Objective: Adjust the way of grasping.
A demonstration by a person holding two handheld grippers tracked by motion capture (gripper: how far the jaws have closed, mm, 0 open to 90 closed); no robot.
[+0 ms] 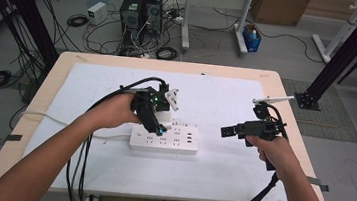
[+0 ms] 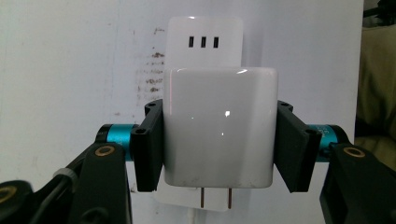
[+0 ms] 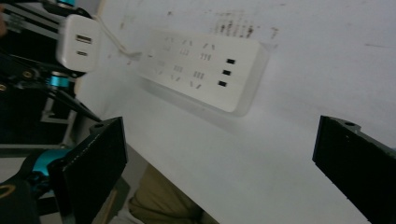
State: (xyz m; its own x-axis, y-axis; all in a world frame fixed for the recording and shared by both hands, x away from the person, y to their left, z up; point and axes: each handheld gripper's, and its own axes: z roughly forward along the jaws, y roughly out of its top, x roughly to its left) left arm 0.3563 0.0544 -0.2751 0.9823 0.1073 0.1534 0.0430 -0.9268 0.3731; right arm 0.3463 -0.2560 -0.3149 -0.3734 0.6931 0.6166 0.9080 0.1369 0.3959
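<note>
Between the left claw's (image 2: 219, 147) pads, charger (image 2: 219, 126).

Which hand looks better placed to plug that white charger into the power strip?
The left. Its gripper already clamps the white charger, prongs free, just above the power strip. The right gripper hangs open and empty off to the strip's side.

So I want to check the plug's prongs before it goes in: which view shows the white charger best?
The left gripper view: the charger faces the camera, clamped in the left claw, both prongs visible underneath. The right gripper view shows its port side at the top left corner. In the high view it is mostly hidden by the claw above the power strip.
</note>
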